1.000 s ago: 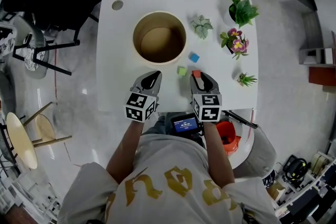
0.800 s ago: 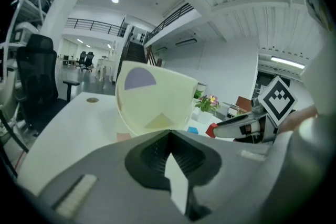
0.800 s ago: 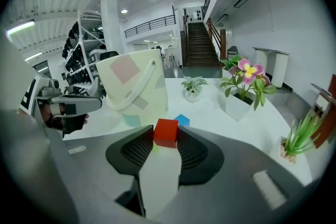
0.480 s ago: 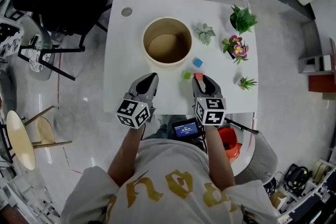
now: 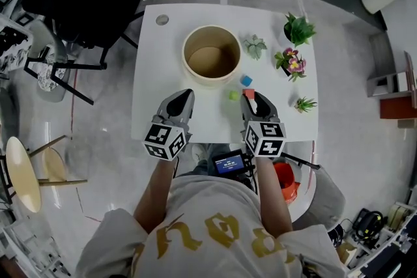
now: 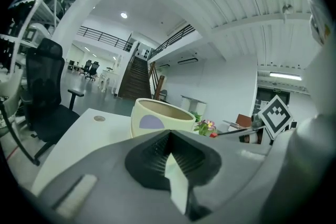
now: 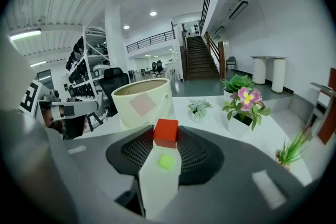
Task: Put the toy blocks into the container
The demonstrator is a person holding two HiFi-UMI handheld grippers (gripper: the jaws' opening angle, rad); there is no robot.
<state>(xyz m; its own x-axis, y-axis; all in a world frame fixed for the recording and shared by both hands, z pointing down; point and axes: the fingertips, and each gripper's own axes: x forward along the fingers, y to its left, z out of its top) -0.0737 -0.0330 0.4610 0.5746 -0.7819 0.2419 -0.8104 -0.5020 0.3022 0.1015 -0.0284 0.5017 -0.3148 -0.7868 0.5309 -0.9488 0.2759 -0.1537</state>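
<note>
My right tool (image 5: 251, 99) tilts forward and down, pinching the red block (image 7: 166, 132) squarely at its tips. My left tool (image 5: 184, 96) is pressed together.

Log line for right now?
right tool: shut on red block | left tool: shut, empty | green block, blue block: on table | container: no blocks

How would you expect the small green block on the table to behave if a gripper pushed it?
The green block looks like a flat-faced cube, so it should probably slide rather than roll. It seems small and likely light, so a nudge could skid it across the smooth white table. It appears rigid, so it is unlikely to deform.
</note>
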